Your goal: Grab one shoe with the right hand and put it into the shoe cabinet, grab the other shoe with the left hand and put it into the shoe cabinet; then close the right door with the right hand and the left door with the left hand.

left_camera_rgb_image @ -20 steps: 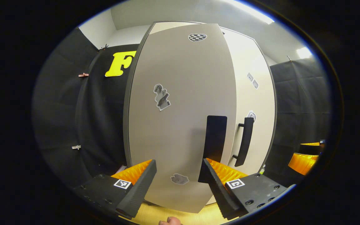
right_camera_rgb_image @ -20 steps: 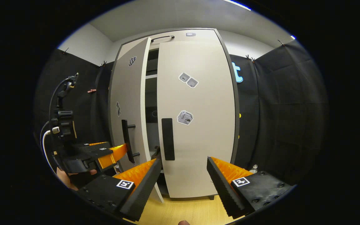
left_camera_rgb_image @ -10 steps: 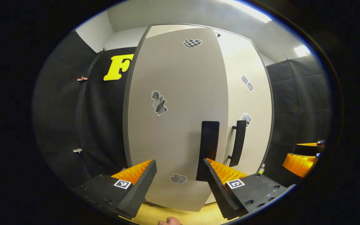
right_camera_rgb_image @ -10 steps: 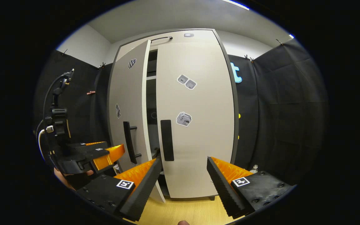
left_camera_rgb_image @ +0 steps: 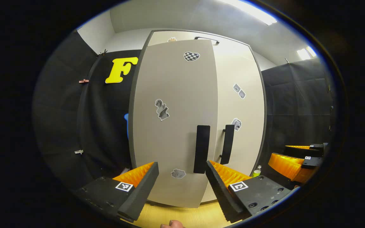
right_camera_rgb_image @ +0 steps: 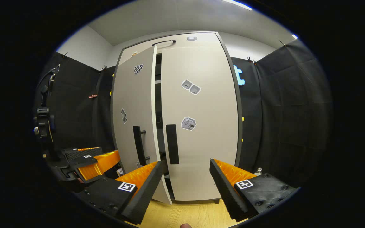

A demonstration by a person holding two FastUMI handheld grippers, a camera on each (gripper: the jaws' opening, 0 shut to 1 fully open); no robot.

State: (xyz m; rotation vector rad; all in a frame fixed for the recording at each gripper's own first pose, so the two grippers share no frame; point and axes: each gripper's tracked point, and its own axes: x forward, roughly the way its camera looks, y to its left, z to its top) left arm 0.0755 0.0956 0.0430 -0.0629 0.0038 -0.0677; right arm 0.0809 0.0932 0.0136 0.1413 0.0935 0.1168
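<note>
- Left tongs [left_camera_rgb_image: 182, 180] are standing spread wide, pinching nothing, and pointing straight at the shoe cabinet's left door [left_camera_rgb_image: 173, 126].
- Straight ahead of these tongs, the left door is hanging slightly ajar, its free edge standing out in front of the right door [left_camera_rgb_image: 242, 110]; its dark handle [left_camera_rgb_image: 201, 148] is showing just above the tongs' right finger, apart from it.
- Beyond that finger, the right door's handle [left_camera_rgb_image: 227, 144] is showing edge-on, and the right tongs [left_camera_rgb_image: 291, 160] are hovering off to the right.
- Right tongs [right_camera_rgb_image: 185, 186] are likewise standing spread and pinching nothing, facing the shoe cabinet [right_camera_rgb_image: 176, 120].
- Ahead of them, the right door [right_camera_rgb_image: 201, 120] is lying flat against the cabinet front, its handle [right_camera_rgb_image: 172, 144] rising between the two fingers and a little above them.
- Ahead and to the left of these tongs, the left door [right_camera_rgb_image: 133, 114] is standing open by a narrow dark gap, through which shelf edges are showing; whether shoes are lying inside cannot be told.
- Further left, the left tongs [right_camera_rgb_image: 93, 160] are hovering near the left door's bottom corner, not touching it.
- Under both pairs of tongs, a pale wooden floor [right_camera_rgb_image: 188, 215] is running up to the cabinet's base.
</note>
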